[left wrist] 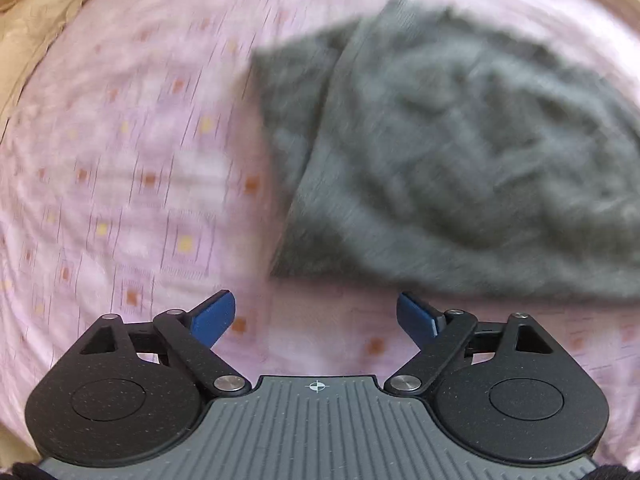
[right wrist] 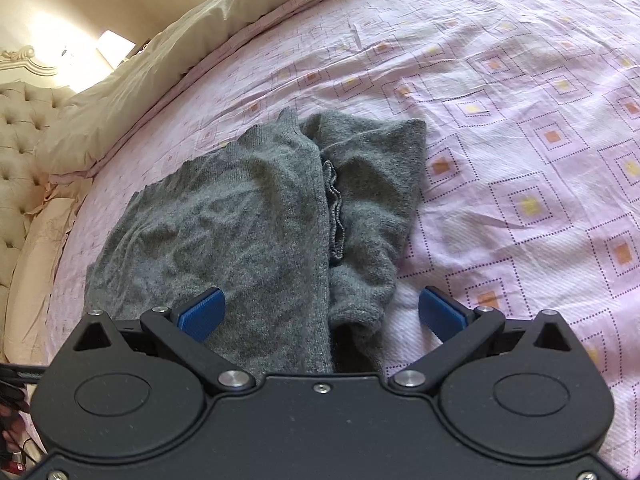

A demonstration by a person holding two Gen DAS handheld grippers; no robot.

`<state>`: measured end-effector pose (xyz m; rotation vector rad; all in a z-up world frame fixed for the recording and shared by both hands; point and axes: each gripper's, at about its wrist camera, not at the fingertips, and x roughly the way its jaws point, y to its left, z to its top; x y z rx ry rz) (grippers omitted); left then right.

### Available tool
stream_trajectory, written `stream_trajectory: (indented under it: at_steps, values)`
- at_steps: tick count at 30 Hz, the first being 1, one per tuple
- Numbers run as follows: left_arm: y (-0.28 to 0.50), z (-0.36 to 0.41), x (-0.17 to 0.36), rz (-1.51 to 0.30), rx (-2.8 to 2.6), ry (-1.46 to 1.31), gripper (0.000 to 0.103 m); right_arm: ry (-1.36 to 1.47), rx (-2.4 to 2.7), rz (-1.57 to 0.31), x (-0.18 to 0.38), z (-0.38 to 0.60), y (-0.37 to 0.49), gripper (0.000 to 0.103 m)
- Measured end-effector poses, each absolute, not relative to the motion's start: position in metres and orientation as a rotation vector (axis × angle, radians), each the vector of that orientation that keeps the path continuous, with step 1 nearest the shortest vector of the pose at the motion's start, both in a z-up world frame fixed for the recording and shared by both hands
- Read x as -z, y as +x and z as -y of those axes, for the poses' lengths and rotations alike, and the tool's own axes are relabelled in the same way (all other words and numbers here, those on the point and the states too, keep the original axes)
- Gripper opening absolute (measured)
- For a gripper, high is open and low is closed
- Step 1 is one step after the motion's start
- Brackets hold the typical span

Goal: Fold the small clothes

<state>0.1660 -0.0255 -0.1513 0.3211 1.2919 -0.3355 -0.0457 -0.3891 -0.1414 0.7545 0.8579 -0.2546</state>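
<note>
left wrist view is blurry but the crumpled grey knit sweater [left wrist: 460, 152] sits ahead-right of the spread, empty left gripper [left wrist: 316, 316], while in the right view the right gripper [right wrist: 322, 312], jaws wide, straddles the sweater's near end, so it's closer.

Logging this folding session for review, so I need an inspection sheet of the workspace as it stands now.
Surface: pink patterned bedsheet, wrinkled.
Job's things: grey knit garment, lying crumpled and partly folded over itself on the sheet.
Clutter: nothing seen.
Grippers: left tongs open, over bare sheet just short of the garment, view motion-blurred; right tongs open, straddling the garment's near edge, holding nothing.
Cables: dark cords at the lower left edge of the right wrist view.
Surroundings: beige duvet, tufted headboard, lit lamp.
</note>
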Motion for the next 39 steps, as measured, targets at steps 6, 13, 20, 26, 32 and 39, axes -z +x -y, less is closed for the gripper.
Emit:
stream_trajectory:
  at_steps: [6,13,20,26,32,39]
  values:
    - [0.17,0.087,0.114,-1.143,0.496,0.302,0.088,0.853,0.27,-0.826,0.144,0.399,-0.048,0.103]
    - [0.194,0.166,0.134,-1.125,0.56,0.321,0.088,1.003,0.254,-0.766,0.151,0.416,-0.059,0.103]
    - [0.206,0.204,0.175,-1.166,0.564,0.45,0.089,1.091,0.185,-0.755,0.157,0.43,-0.059,0.103]
    - [0.203,0.208,0.185,-1.154,0.548,0.47,0.099,1.166,0.089,-0.753,0.166,0.442,-0.045,0.103]
    - [0.204,0.209,0.187,-1.153,0.545,0.46,0.103,1.094,-0.032,-0.776,0.167,0.436,-0.017,0.103]
    - [0.209,0.209,0.184,-1.175,0.546,0.454,0.102,1.008,-0.067,-0.791,0.164,0.418,0.011,0.103]
